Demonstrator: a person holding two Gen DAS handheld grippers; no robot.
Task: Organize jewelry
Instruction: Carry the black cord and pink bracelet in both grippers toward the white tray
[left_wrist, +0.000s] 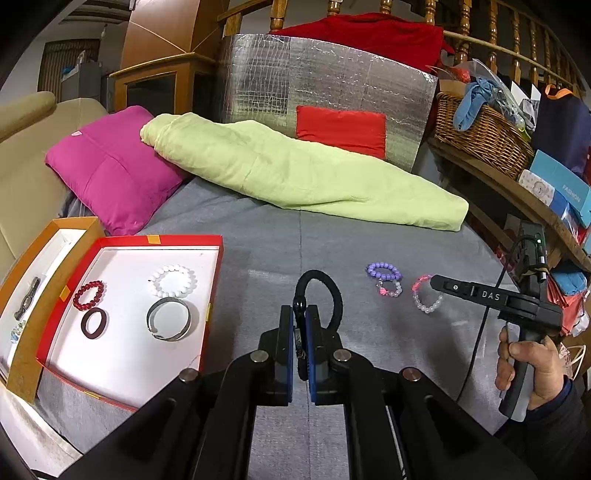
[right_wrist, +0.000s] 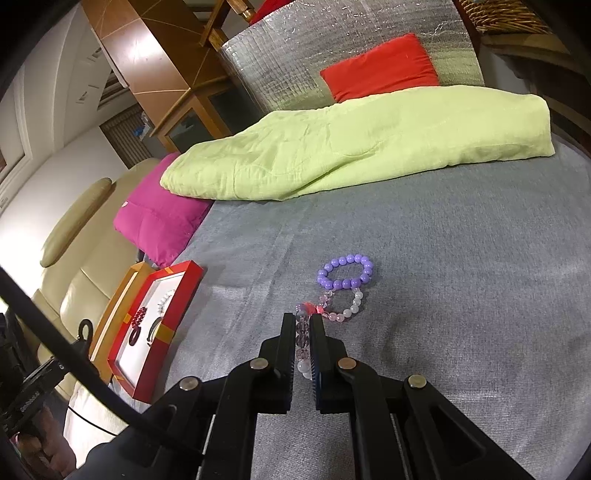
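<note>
My left gripper is shut on a black loop bracelet, held above the grey cover just right of the red box. On the box's white lining lie a red bead bracelet, a dark bangle, a white bead bracelet and a silver cuff. My right gripper is shut on a pink and clear bead bracelet low over the cover. Just beyond it lie a purple bead bracelet and a pale pink bead bracelet, touching each other.
An orange box lid with small items sits left of the red box. A folded green blanket and a magenta pillow lie at the back. A shelf with a wicker basket borders the right side.
</note>
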